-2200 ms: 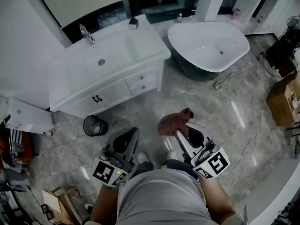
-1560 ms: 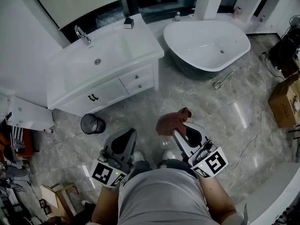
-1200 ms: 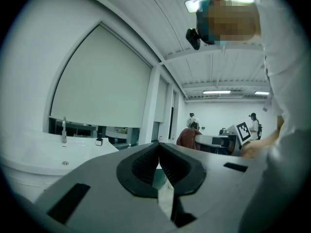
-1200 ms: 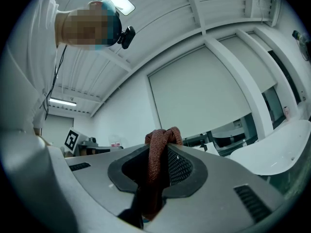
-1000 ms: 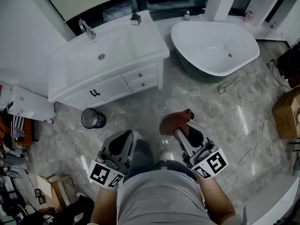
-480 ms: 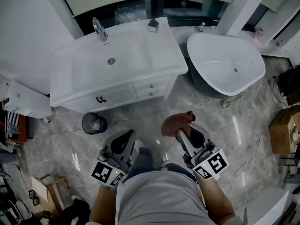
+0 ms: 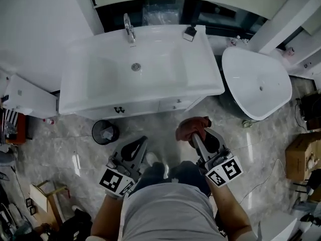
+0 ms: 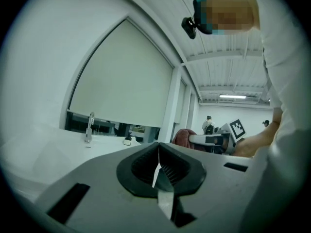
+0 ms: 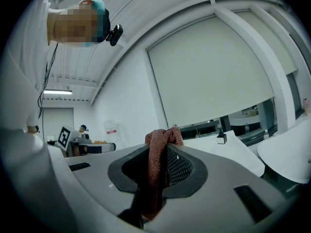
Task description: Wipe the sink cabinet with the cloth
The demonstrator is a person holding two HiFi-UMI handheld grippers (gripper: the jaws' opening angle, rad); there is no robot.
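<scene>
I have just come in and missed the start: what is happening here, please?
A person stands before the sink cabinet with a claw in each hand. The right claw is shut on a reddish cloth; the left claw is shut and empty. Both hang over the floor, short of the cabinet, so wiping has not started yet.

Open floor [image 7: 163, 129] lies before the sink cabinet [image 7: 145, 106]. A black bin [image 7: 104, 131] stands just before its left end, a white bathtub [image 7: 258, 84] close beside its right end.
</scene>
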